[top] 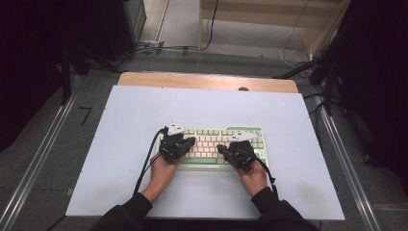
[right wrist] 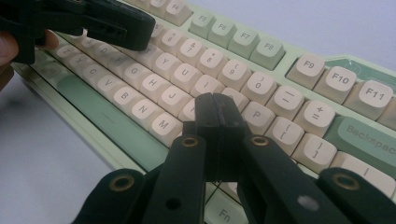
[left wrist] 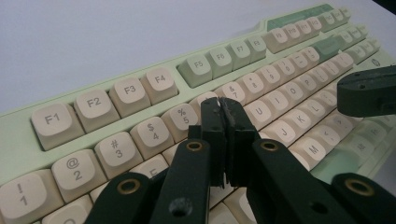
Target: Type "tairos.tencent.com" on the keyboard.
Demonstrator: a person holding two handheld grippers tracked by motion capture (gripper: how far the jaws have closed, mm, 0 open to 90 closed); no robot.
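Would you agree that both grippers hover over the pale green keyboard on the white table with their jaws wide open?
Not quite: both gripper views show the jaws shut, on the left gripper and the right gripper. The rest holds: both are over the keyboard on the white table.

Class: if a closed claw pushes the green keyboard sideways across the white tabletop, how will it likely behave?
The keyboard looks stiff, so it would probably slide whole. Lying low and flat on the tabletop, it seems unlikely to tip. Its keys may dip under the left claw.
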